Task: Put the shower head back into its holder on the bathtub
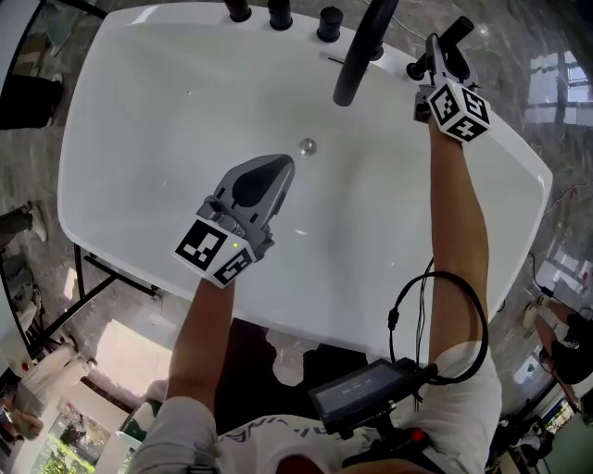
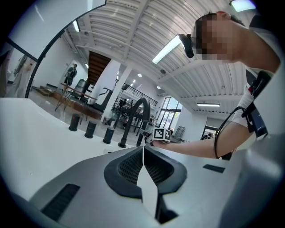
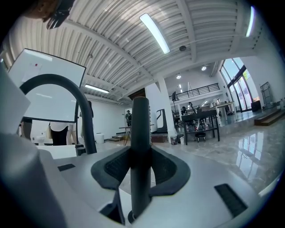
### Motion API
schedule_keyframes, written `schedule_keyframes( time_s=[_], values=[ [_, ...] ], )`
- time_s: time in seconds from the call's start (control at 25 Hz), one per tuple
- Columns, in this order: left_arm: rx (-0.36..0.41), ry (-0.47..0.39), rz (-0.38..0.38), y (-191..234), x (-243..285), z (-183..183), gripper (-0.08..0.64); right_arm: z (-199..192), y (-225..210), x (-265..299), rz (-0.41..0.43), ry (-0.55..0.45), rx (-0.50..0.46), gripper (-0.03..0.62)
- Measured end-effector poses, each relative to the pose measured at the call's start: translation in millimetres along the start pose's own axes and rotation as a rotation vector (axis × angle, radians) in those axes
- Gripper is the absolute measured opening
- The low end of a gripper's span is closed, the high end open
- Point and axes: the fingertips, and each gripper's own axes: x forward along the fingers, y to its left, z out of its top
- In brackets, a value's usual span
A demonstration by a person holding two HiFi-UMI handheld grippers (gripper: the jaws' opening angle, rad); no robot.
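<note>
White bathtub (image 1: 111, 185) fills the head view; on its floor sits a small round metal drain (image 1: 307, 145); the left gripper (image 1: 281, 169) hangs over the basin just left of that drain, and its own view shows the jaws pressed together with nothing between them (image 2: 143, 153).

Along the far rim stand three black knobs (image 1: 280, 13), then the black curved faucet spout (image 1: 358, 57); right of the spout, at the rim's right end, the right gripper (image 1: 435, 54) pinches the black shower head (image 1: 459, 32). Only the right gripper view shows that grip plainly: the dark handle (image 3: 140, 147) stands upright between the pads, with the spout arching at its left.

The left gripper view alone shows the other gripper's marker cube (image 2: 161, 134) beside the faucet's base. The only print to be seen is the black-and-white square markers.
</note>
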Motion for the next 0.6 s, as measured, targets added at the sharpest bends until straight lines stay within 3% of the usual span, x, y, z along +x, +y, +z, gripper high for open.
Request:
schedule_keyframes(
  time_s=[0.6],
  values=[
    [-0.021, -0.005, -0.008, -5.4, -1.8, -6.4, 0.025, -12.8, 13.7, -26.1, 0.023, 0.025, -0.077, 0.151]
  ],
)
